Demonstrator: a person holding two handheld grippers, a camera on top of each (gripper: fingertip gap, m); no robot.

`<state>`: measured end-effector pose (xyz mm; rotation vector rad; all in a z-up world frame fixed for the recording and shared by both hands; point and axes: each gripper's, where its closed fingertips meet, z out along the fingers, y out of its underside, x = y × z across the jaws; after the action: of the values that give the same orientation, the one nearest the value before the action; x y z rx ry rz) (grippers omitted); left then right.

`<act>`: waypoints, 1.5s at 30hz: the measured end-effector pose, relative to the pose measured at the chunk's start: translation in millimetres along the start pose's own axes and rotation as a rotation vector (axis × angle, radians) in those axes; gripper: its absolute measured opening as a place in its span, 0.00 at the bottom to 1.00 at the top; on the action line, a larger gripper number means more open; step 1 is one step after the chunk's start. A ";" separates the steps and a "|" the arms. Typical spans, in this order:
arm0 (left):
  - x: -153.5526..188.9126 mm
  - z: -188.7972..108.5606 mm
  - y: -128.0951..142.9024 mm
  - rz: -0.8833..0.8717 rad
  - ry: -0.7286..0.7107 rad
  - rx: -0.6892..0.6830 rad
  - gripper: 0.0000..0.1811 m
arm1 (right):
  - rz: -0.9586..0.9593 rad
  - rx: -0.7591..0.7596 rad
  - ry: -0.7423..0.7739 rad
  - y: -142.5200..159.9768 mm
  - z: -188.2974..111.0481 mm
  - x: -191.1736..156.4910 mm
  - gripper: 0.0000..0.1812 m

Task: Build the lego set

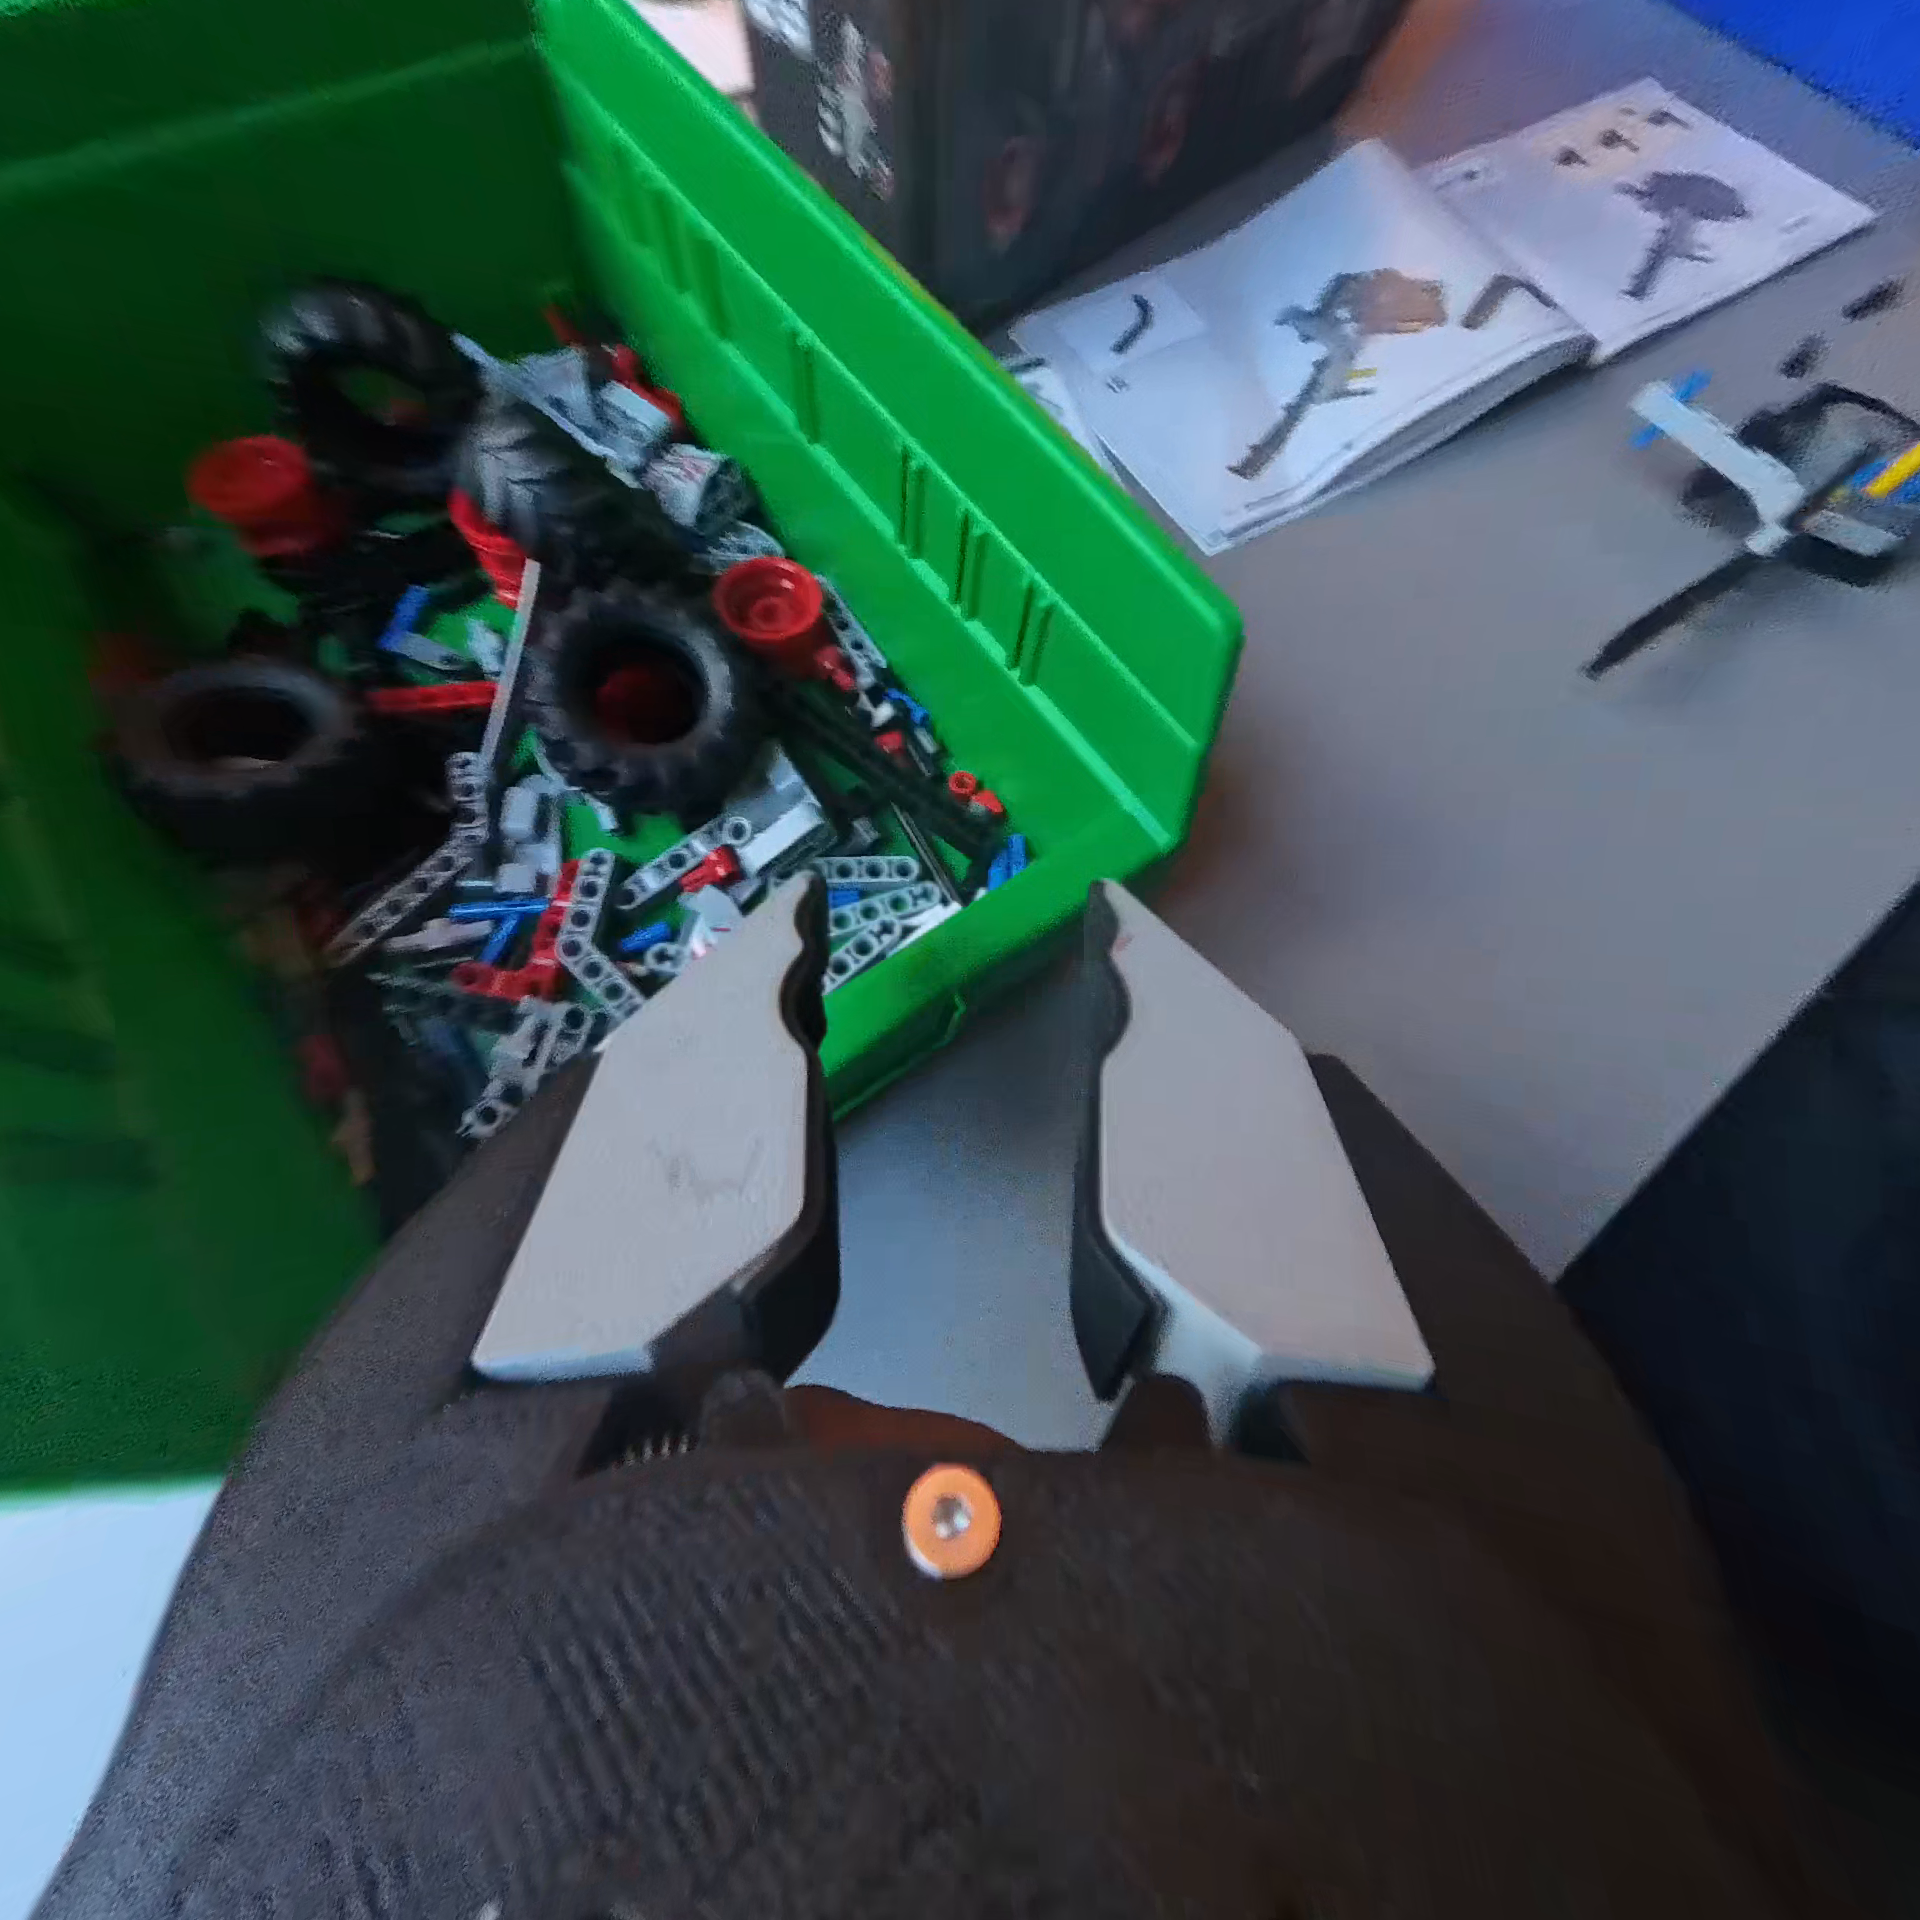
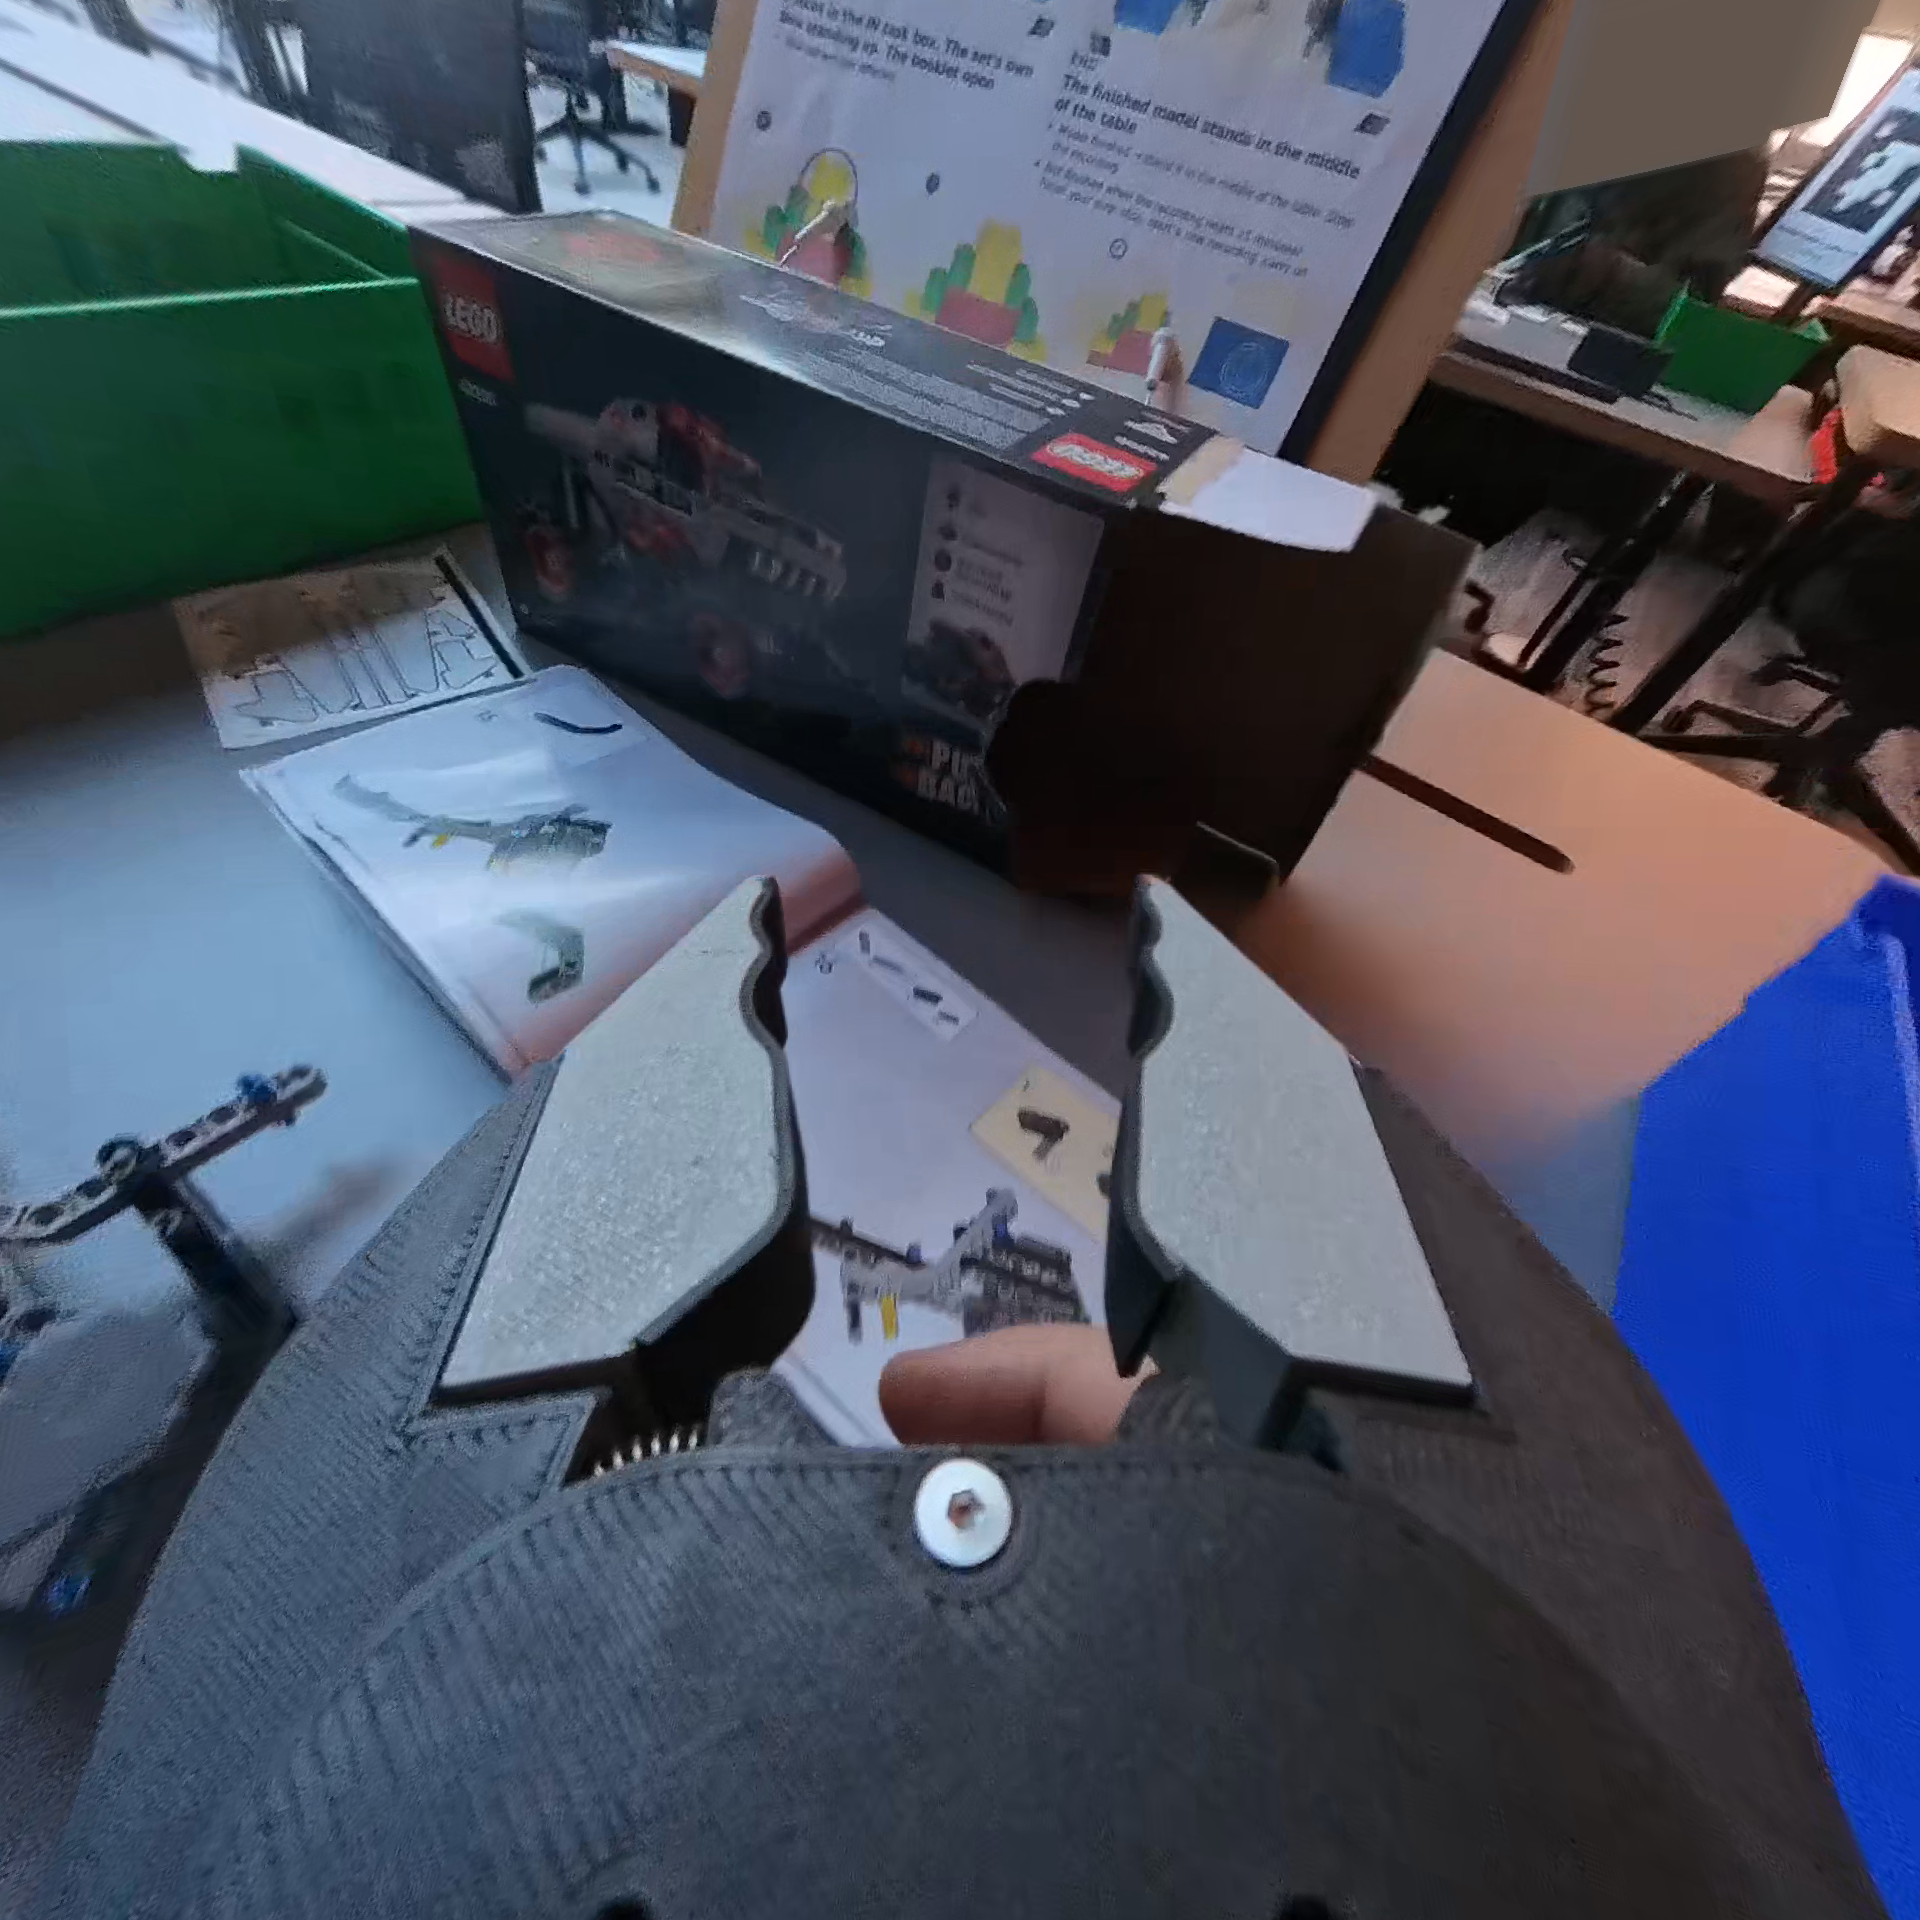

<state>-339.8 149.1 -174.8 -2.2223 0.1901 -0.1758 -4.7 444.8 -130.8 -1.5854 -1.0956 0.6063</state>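
My left gripper [image 1: 951, 914] is open and empty, held above the near right corner of the green bin [image 1: 883, 499]. The bin holds loose lego pieces [image 1: 623, 894], black tyres [image 1: 644, 696] and red wheel hubs [image 1: 769, 597]. The partly built model [image 1: 1787, 488] lies on the grey table at the right, and shows in the right wrist view [image 2: 135, 1174] at the left. My right gripper [image 2: 956, 914] is open and empty above the open instruction booklet [image 2: 520, 831]. The booklet also shows in the left wrist view [image 1: 1403, 312].
The black set box [image 2: 831, 540] stands behind the booklet, with a standing instruction board [image 2: 1039, 156] behind it. A blue bin [image 2: 1787, 1247] is at the right. A sticker sheet [image 2: 343, 644] lies by the green bin [image 2: 208, 416]. The table edge [image 1: 1662, 1174] runs at the right.
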 end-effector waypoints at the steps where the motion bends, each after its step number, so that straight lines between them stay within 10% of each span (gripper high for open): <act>1: -2.5 4.9 4.9 -0.004 0.034 -0.036 0.28 | -0.003 -0.017 -0.010 -4.0 9.0 0.3 0.37; 6: -22.4 8.1 40.8 0.102 0.031 -0.271 0.29 | 0.017 -0.019 -0.009 -18.8 31.3 0.1 0.39; 16: 2.8 -0.5 29.3 0.069 0.127 -0.210 0.26 | 0.009 0.029 0.006 -17.0 20.7 -5.3 0.37; 28: -104.4 -71.9 -75.5 0.228 -0.263 0.065 0.23 | 0.064 0.100 0.224 -2.7 7.4 31.0 0.34; 45: -166.1 19.1 -165.2 0.444 -0.115 -0.021 0.26 | -0.048 0.103 0.546 -0.5 2.9 71.8 0.29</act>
<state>-486.2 296.9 -65.6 -2.1439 0.6148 0.1963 25.0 509.4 -120.4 -1.5060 -0.6774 0.1705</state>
